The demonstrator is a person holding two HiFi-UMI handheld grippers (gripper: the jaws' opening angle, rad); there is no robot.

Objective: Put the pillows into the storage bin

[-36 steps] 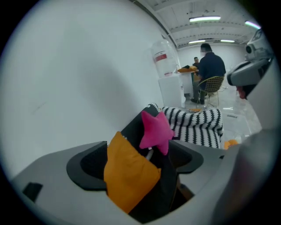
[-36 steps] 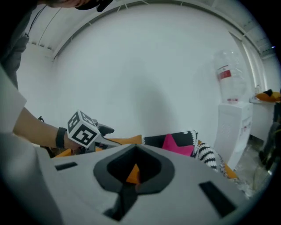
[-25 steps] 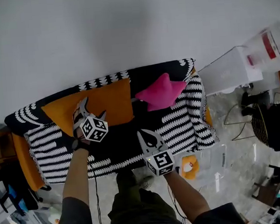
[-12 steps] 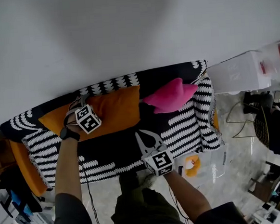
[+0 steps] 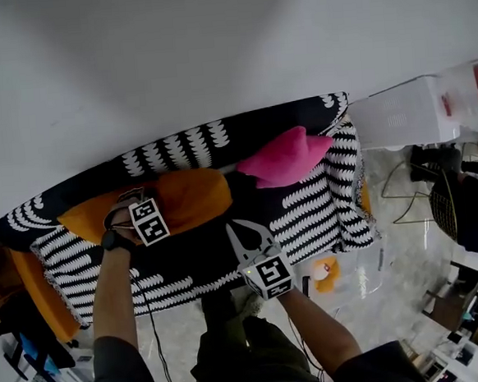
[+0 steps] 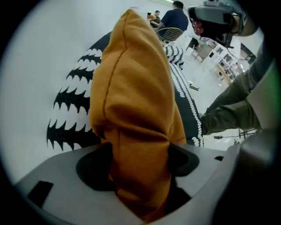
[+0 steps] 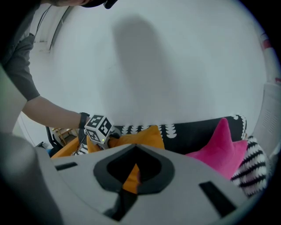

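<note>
**Left gripper (image 6: 139, 163), grasp.** The jaws have just been closing and now pinch a bunched fold of the orange pillow (image 6: 131, 88). The cloth fills the gap between them, and the rest of the pillow bulges beyond the tips. In the head view this gripper points down onto the pillow's left end.

**Right gripper (image 5: 244, 231).** The jaws are together with nothing between them. It hovers over the front of the seat, apart from both pillows.

**Setting.** The orange pillow (image 5: 186, 197) leans against the back of a sofa (image 5: 306, 209) covered with a black-and-white throw. A pink pillow (image 5: 290, 156) lies further right on the same seat. The clear storage bin (image 5: 363, 282) stands on the floor at the sofa's right end, well apart from the held pillow. A small orange-and-white item (image 5: 324, 272) shows in or behind the bin, but which cannot be told.

**Likely failures.**
- The hold is on a fold of cover only, so the soft filling may sag and pull the cloth out of the jaws on lifting.
- A dragging corner could catch the throw or knock the pink pillow.
- The pillow looks bulky next to the bin's mouth, so it may perch on the rim unless pressed in.
</note>
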